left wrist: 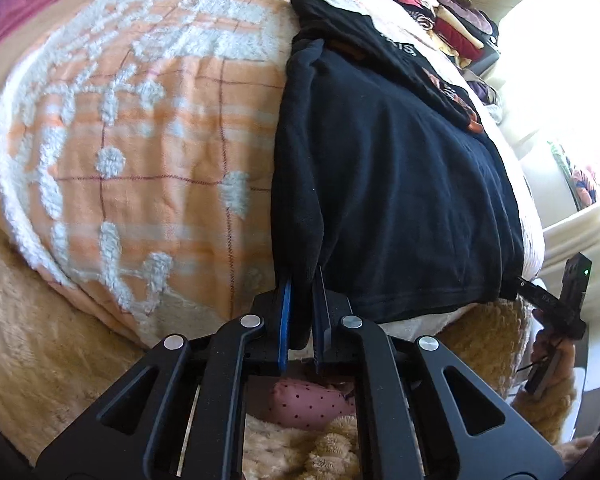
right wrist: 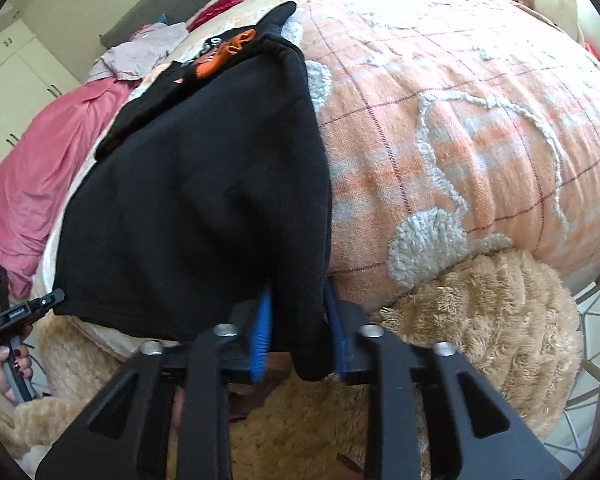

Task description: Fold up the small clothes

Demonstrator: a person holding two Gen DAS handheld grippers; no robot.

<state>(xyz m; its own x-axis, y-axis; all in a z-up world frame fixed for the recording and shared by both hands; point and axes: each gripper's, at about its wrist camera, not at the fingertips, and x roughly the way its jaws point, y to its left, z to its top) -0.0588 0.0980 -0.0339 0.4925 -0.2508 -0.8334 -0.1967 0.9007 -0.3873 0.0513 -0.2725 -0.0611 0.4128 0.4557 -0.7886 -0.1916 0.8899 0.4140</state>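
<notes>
A black shirt (left wrist: 400,184) lies flat on an orange-and-white blanket (left wrist: 140,152) spread over the bed, its hem hanging toward the near edge at 6 o'clock and its orange print (left wrist: 456,100) up toward 1 o'clock in the left wrist view. The left gripper (left wrist: 302,292) is pinching the near left corner of the hem, a fold of black cloth bunched between its blue pads. The right gripper (right wrist: 296,320) is likewise clamped on the opposite near corner, with the cloth draping down past its fingers (a fair bit of fabric hangs below the pads). Each view catches the other gripper at the far hem corner, at about 3 o'clock from the left wrist and 9 o'clock from the right.

The shirt looks like soft knit: light, limp, and unlikely to slip from rubbery pads, but ready to sag in the middle when lifted. It should fold best carried by both hem corners at once, kept taut between the hands, and laid toward the collar at 12 o'clock. The fluffy blanket may drag on the cloth, so lifting clear seems wiser than sliding. A pile of clothes (left wrist: 432,8) sits beyond at 1 o'clock.
</notes>
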